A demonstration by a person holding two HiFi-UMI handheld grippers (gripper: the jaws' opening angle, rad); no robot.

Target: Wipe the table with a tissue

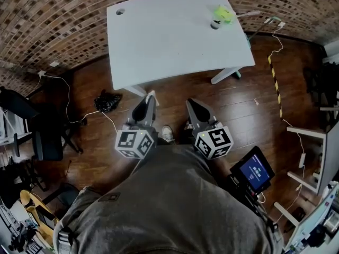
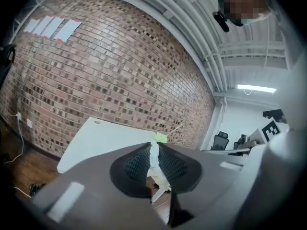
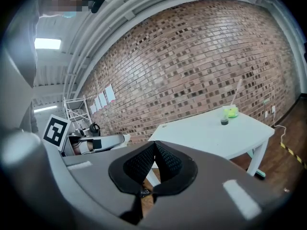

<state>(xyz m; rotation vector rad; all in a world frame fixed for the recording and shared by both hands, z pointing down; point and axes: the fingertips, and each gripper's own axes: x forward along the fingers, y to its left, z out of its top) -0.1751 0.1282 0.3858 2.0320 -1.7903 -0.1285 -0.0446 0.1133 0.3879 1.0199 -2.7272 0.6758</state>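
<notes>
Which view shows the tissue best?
The left gripper view. There the tissue sits dead centre, pinched between the jaws of the left gripper. The head view shows at most a white sliver at that gripper's tip. The right gripper view gives no clear sight of it.

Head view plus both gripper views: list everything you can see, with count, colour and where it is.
table: one, white, by the brick wall, ahead of the person
yellow-green object: one, table's far right corner; too small to identify
small dark item: one, on the table beside the yellow-green object
black bundle: one, on the wood floor near the table's left leg
striped tape: one strip, yellow and black, on the floor right of the table
screen: one, blue display, lower right
office chair: one, black, far left
tissue: one, white, between the left gripper's jaws
left gripper: one, grey, shut on the tissue, short of the table
right gripper: one, grey, shut, empty
</notes>
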